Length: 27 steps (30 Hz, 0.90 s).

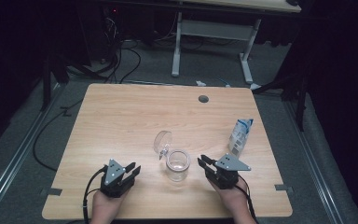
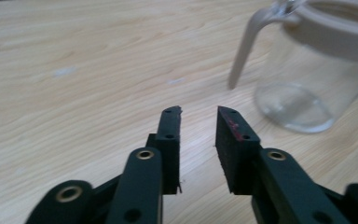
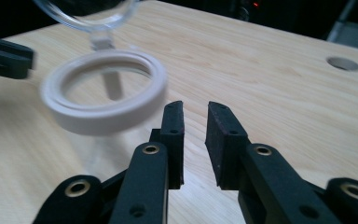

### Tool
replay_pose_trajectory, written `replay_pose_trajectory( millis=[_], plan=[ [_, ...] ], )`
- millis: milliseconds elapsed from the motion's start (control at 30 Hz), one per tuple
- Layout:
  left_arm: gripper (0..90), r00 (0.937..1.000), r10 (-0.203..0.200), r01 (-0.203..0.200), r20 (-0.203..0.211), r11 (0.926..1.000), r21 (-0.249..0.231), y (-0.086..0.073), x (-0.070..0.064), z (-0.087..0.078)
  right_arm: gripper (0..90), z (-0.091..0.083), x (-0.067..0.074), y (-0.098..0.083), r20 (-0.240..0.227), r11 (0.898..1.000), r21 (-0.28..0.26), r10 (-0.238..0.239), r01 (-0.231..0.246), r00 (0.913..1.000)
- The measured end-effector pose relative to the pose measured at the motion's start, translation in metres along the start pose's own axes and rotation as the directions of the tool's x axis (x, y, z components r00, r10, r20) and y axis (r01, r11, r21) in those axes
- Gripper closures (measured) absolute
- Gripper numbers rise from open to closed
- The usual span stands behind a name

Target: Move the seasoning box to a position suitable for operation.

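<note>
Where grey carpet spreads, wooden table — jar.

Jar: cut off at the left gripper view's 2 o'clock edge. Open lid: cropped at the right gripper view's 11 o'clock edge. Packet print too small to read.

Black claws, brass-ringed screws, grey triangular top plates, trailing black cables
</note>
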<state>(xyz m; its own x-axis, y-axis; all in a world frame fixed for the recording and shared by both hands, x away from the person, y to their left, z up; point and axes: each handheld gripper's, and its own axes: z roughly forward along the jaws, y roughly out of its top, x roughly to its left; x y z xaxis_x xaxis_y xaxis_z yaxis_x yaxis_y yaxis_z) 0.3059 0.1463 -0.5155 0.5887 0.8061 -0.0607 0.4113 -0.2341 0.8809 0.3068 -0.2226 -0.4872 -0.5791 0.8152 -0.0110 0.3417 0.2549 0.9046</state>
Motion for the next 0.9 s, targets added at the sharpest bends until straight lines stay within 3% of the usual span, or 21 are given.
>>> replay_pose_trajectory(
  millis=[133, 300, 533, 700, 800, 900],
  plan=[
    [63.1, 1.0000, 0.005, -0.005, -0.003, 0.9999, 0.010, -0.007, 0.007, -0.001, 75.7, 0.001, -0.010, -0.008, 0.036, 0.999, 0.036, 0.029, -0.031, 0.9989],
    [59.3, 0.9976, 0.069, -0.070, 0.006, 0.9974, 0.018, -0.005, 0.003, 0.003, 75.5, -0.010, -0.020, -0.018, 0.112, 0.996, 0.052, 0.066, -0.072, 0.9916],
    [57.6, 0.9959, 0.088, -0.089, 0.019, 0.9955, 0.031, -0.010, 0.000, 0.007, 70.7, -0.024, -0.032, -0.039, 0.168, 0.989, 0.078, 0.110, -0.124, 0.9797],
    [58.5, 0.9975, 0.070, -0.070, 0.005, 0.9970, 0.031, -0.011, 0.003, 0.010, 70.5, -0.025, -0.041, -0.042, 0.181, 0.981, 0.103, 0.144, -0.164, 0.9730],
    [58.6, 0.9972, 0.074, -0.074, 0.010, 0.9968, 0.028, -0.012, -0.001, 0.010, 69.7, -0.022, -0.044, -0.035, 0.178, 0.980, 0.122, 0.131, -0.154, 0.9752],
    [59.3, 0.9986, 0.045, -0.046, 0.027, 0.9982, 0.037, -0.011, -0.001, 0.010, 69.7, -0.020, -0.045, -0.027, 0.178, 0.979, 0.142, 0.118, -0.145, 0.9768]
  ],
)
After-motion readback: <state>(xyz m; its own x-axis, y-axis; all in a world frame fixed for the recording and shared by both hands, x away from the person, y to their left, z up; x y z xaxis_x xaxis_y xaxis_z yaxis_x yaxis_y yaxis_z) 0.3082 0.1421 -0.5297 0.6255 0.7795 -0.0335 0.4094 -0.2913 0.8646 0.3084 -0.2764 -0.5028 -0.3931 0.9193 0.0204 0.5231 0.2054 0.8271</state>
